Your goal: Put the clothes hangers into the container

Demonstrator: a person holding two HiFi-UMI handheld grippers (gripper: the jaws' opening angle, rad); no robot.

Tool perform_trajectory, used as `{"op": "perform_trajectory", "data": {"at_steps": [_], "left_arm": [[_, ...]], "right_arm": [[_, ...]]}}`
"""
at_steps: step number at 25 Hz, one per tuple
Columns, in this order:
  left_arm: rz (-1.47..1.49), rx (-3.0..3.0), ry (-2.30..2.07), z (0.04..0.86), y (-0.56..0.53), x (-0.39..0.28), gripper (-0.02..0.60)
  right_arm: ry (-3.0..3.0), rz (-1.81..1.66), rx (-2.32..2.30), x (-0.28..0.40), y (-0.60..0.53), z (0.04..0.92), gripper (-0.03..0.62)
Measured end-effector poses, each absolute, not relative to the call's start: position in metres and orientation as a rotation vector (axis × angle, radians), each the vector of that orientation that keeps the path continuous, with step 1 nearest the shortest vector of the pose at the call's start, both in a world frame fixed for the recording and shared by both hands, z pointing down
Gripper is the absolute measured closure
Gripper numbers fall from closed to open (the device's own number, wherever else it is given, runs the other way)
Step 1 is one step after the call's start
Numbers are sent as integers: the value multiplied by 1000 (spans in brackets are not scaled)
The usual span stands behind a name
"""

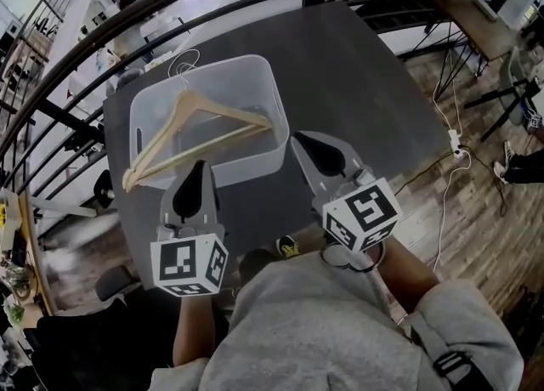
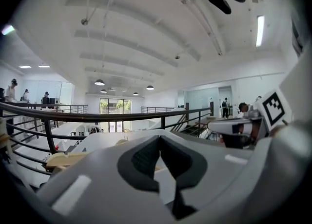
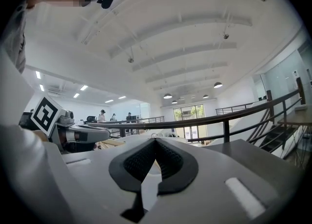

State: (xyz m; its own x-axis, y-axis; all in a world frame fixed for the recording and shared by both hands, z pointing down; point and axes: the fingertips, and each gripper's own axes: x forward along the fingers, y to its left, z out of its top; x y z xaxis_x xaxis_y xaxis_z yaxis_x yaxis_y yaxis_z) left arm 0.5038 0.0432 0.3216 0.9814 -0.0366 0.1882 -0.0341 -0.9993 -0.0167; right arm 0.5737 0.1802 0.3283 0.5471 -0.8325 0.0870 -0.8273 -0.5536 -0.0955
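At the near edge of the table (image 1: 357, 66), you are holding the left tongs (image 1: 198, 172) and the right tongs (image 1: 308, 144) fully closed and empty, both pointing toward the container (image 1: 255, 160) just beyond at 12 o'clock. The wooden hanger (image 1: 159, 136) is lying inside it, with its 8 o'clock end poking over the rim. Probably you should be nudging that end inward gently, without shoving the container.

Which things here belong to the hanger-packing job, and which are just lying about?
Job in hand:
wooden hanger
white container
left gripper, shut, empty
right gripper, shut, empty

Just lying about:
power strip on the floor
wooden desk
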Motion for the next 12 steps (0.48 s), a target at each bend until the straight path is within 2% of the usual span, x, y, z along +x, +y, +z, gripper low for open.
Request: {"op": "perform_trajectory", "data": {"at_steps": [12], "left_arm": [[-329,-3101,12,324,55,503,571]], "right_arm": [[1471,-174,-2727,572,184,325,595]]}}
